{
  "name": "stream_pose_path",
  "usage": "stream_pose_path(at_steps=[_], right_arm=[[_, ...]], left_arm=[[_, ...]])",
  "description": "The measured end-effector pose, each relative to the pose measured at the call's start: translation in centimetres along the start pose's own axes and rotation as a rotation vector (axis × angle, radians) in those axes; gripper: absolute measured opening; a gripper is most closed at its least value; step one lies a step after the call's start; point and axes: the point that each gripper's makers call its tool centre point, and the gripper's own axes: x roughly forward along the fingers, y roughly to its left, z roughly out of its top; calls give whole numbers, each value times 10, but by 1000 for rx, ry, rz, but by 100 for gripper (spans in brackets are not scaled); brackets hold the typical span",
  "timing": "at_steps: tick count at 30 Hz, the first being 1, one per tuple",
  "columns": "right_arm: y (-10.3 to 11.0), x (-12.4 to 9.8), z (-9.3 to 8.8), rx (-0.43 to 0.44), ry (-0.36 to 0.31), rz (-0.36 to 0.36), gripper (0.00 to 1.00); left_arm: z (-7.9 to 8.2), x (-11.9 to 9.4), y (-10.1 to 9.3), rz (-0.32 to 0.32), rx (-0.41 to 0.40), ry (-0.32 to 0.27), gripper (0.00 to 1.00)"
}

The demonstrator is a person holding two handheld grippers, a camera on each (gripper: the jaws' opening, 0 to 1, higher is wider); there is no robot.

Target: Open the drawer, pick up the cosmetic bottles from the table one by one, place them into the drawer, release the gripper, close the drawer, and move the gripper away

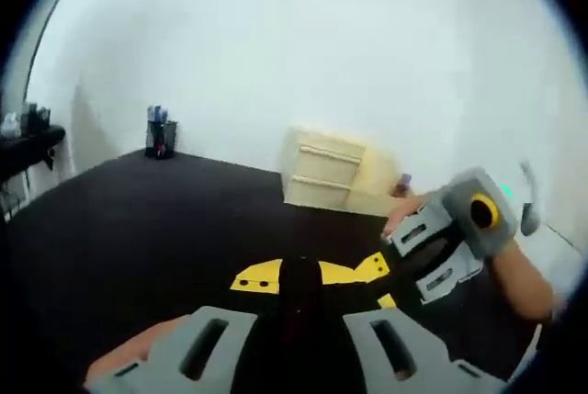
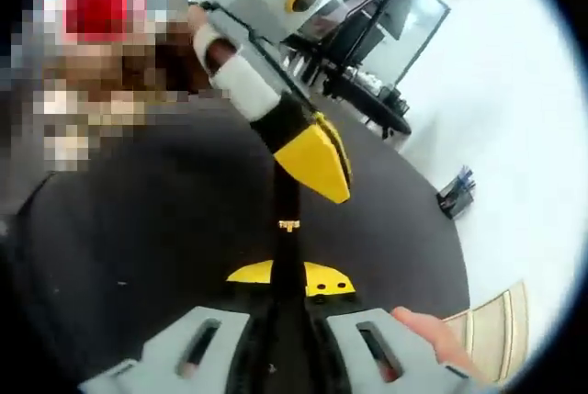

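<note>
In the left gripper view, a small pale-yellow drawer unit (image 1: pixel 326 172) stands on the black table (image 1: pixel 138 229) against the white wall. It has two drawer fronts, one above the other, both pushed in. Just beside its right end a small purple-topped object (image 1: pixel 404 183) shows, too blurred to say whether it is a cosmetic bottle. At the table's far left corner stands a black mesh holder (image 1: pixel 161 137) with a few blue and red items sticking up in it; their number cannot be told. The left gripper (image 1: pixel 299 298) rises from the bottom with its yellow tips close together around a dark bar, and whether it is clamped or parted I cannot tell. The right gripper (image 1: pixel 404 270) comes in from the right, held by a hand (image 1: pixel 514 270).

In the right gripper view, the right gripper (image 2: pixel 289 279) rises from below, its yellow tips close on either side of a dark bar; its state cannot be told. The left gripper (image 2: pixel 317 169) reaches in from above, its yellow tips together. The drawer unit (image 2: pixel 496 330) shows at the lower right edge, and the mesh holder (image 2: pixel 457 194) stands farther up the table edge.
</note>
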Motion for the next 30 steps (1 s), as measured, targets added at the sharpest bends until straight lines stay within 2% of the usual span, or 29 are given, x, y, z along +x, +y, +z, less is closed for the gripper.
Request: stream_pose_path(at_steps=[3,4,5,6,8,13,14,18,19,20,21,22,26,28,30], right_arm=[[5,-6,-8,-48,67,18,6],[8,-7,-8,-57,79,25,6],[11,-8,-8,-58,81,34,6],[16,-8,-8,-54,89,56,6],[20,-9,-6,-55,96,71,6],[23,-6,-11,-64,128,86,6],[23,-6,-12,-63,128,86,6],[22,-12,-10,-62,122,80,5],[22,-13,-8,-67,119,75,0],[14,-14,-6,-71,108,31,0],[16,-16,-5,-57,107,46,0],[20,-18,-4,-43,105,67,0],[14,-18,-10,-19,104,27,0],[12,-19,-14,0,97,29,0],[17,-20,-22,24,118,56,8]], left_arm=[[6,-7,-8,-62,135,31,15],[5,-10,-12,-91,220,71,15],[6,-13,-18,-134,297,86,15],[3,-16,-25,-172,340,116,15],[-6,-21,-33,-228,376,217,15],[-30,-26,-45,-308,601,442,21],[-34,-23,-44,-299,617,475,23],[-56,-15,-42,-338,809,581,26],[-61,-13,-42,-346,849,598,26],[-65,-10,-41,-341,847,615,26],[-69,-8,-39,-341,855,637,26],[-71,-5,-42,-357,853,633,26],[-76,5,-37,-355,889,677,25],[-79,5,-38,-380,884,710,25],[-83,9,-41,-393,900,732,25]])
